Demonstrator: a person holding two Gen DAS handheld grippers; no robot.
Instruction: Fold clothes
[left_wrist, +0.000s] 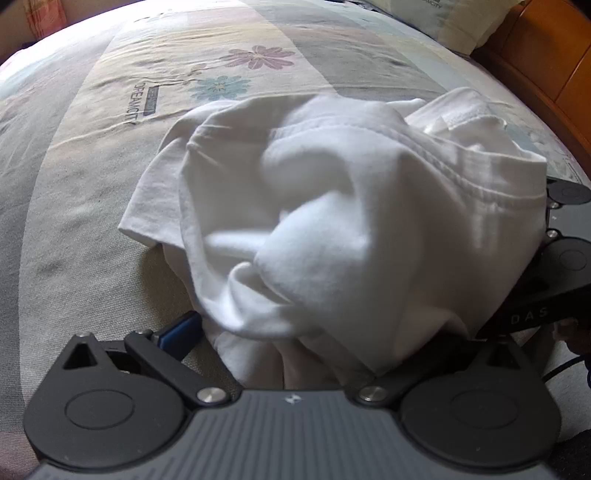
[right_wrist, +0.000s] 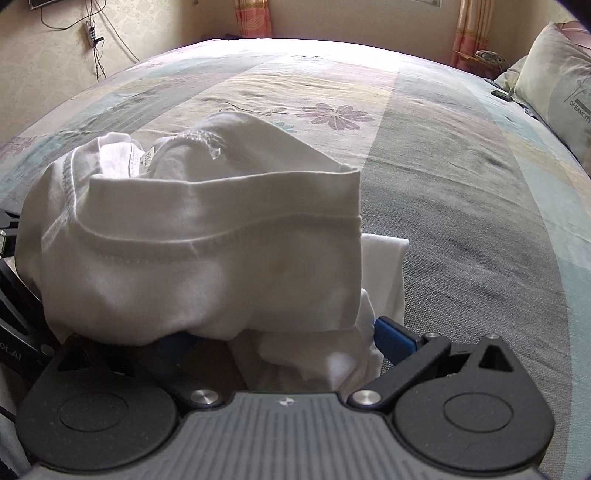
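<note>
Spread wide across both views, bed with a striped, flower-printed sheet, serving as the folding surface and bare apart from one garment; pale walls, curtains and a dangling cable at the far side in the right wrist view, wooden headboard at far right in the left wrist view. Propped at the far right of the bed, printed pillow, well apart from the work. Heaped at the near edge, white T-shirt, bunched and lifted in a loose mound with hem and collar seams turned outward, not yet laid flat, so probably gathered up to be shaken out and spread before any fold. Draped straight over left gripper, cloth hiding the right finger, only the left blue pad showing beside the fabric; cannot tell whether those jaws pinch the cloth or stand apart. Held close alongside, right gripper, blue pad showing at right, the opposite finger buried under the shirt; fabric sits between the fingers, yet closure cannot be told either. Kept side by side, likely so as to take two points of one edge and draw them apart. No baskets, boxes or drawers anywhere in sight; nothing contained
</note>
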